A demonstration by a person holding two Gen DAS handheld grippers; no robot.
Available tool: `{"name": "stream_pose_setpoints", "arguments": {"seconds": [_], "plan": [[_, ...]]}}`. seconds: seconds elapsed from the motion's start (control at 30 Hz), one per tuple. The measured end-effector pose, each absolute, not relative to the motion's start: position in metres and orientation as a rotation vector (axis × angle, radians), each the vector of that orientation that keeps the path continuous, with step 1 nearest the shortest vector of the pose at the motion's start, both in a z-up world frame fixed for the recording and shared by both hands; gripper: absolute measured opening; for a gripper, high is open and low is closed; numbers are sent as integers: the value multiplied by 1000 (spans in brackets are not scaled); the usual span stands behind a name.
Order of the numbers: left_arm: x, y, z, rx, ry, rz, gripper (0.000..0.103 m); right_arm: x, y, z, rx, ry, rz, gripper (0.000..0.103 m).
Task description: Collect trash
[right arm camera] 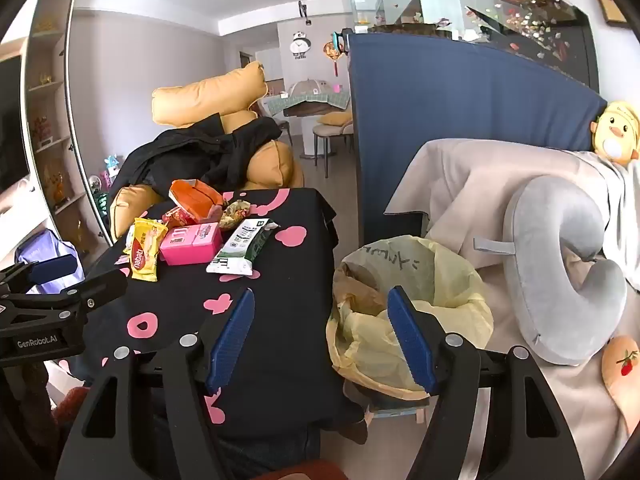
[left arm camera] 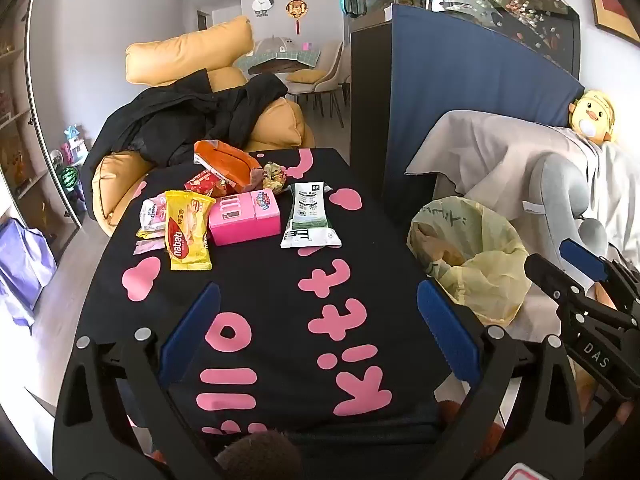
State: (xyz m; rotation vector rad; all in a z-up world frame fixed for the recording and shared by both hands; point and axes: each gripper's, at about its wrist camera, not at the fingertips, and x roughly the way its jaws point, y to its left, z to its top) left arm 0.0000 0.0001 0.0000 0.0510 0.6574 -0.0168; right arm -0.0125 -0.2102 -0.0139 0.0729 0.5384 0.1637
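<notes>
— What is sitting on the black table [left arm camera: 272, 280]?

— Trash is lying in a little pile at the far end. A yellow wrapper [left arm camera: 187, 229] is lying just beside a pink box [left arm camera: 245, 219]. A white and green packet [left arm camera: 309, 217] is lying on the other side of the box. An orange packet [left arm camera: 224, 163] is sitting behind them, near a crumpled wrapper [left arm camera: 273, 173].

— Are the grippers holding anything?

— No. The left gripper [left arm camera: 318, 336] is hanging over the near part of the table with its fingers spread wide, and nothing is between them. The right gripper [right arm camera: 320, 336] is spread wide too, holding nothing. It is hanging over the table edge and the bin.

— Where is the bin?

— The yellow trash bag [right arm camera: 432, 272] is standing on the floor just beside the table, next to a covered sofa [right arm camera: 460, 192]. A grey neck pillow [right arm camera: 560, 264] is resting on the sofa.
</notes>
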Motion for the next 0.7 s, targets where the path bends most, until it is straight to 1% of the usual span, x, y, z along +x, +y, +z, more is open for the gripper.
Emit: {"name": "stream_pose_setpoints", "arguments": {"seconds": [0.7], "plan": [[0, 0, 0, 51, 661, -18, 94, -9, -212, -17, 85, 548, 166, 66]]}}
